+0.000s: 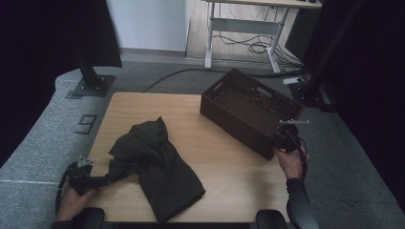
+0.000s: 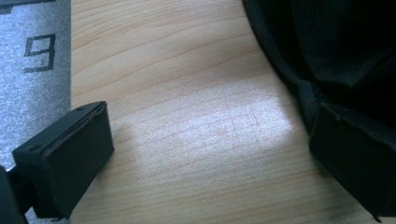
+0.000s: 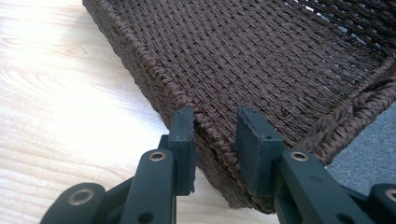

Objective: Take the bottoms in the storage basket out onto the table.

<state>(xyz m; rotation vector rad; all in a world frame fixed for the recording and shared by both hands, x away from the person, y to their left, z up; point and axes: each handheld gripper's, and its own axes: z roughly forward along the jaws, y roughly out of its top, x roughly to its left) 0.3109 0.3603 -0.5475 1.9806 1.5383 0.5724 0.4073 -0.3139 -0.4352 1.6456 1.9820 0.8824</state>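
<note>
A crumpled black garment (image 1: 155, 167) lies on the left half of the wooden table (image 1: 229, 176). My left gripper (image 1: 106, 180) rests low at the table's near left corner, jaws spread wide and open. In the left gripper view (image 2: 210, 116) bare wood lies between the jaws, and the right-hand one sits against the garment's edge (image 2: 336, 46). A dark brown woven basket (image 1: 234, 126) stands at the back right, with nothing visible inside. My right gripper (image 1: 282, 140) sits at its near corner. In the right gripper view (image 3: 215, 116) the jaws straddle the basket's braided rim (image 3: 210, 133), one outside, one inside, closed on it.
The table's left edge runs just beside my left gripper, with grey carpet (image 2: 32, 93) marked with a number below it. A black stand base (image 1: 90, 86) sits on the floor at the far left, and a desk frame with cables (image 1: 248, 38) stands behind.
</note>
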